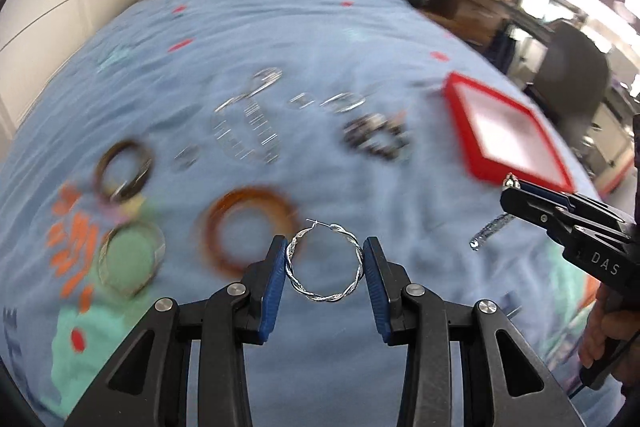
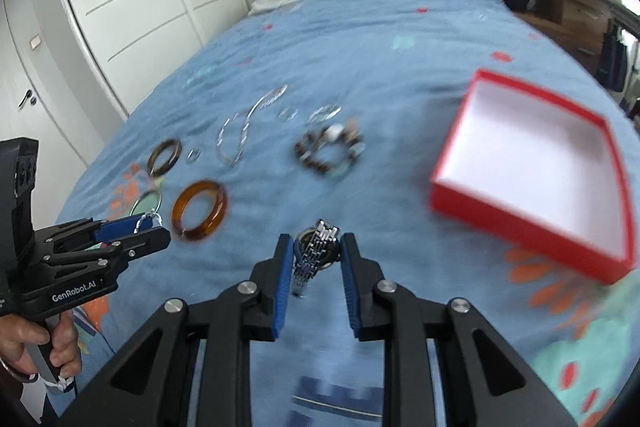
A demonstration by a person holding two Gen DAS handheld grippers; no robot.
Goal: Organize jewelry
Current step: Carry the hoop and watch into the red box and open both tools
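Two blue pads of the left gripper [image 1: 325, 263] press on either side of a twisted silver hoop [image 1: 325, 264], which hangs between them above the blue bedspread [image 1: 280, 27]. Behind it lie an amber bangle [image 1: 250, 229], a dark bangle [image 1: 124, 167], a thin ring [image 1: 132, 263] on a green patch, blurred silver chains [image 1: 248, 123] and a bead bracelet [image 1: 376, 137]. A red box [image 1: 504, 137] with a white floor sits to the right. At the right edge the right gripper [image 1: 516, 187] is nearly closed, with a silvery strap dangling below it.

From the right wrist, that gripper [image 2: 314, 255] is clamped on a watch [image 2: 316, 251], its metal band running between the narrowly set pads, off the bedspread. The box [image 2: 532, 167] lies open and empty to the right, well apart. At left, a hand [image 2: 36, 343] holds the left gripper [image 2: 148, 225], the hoop pinched at its tips, just beside the amber bangle [image 2: 200, 211].
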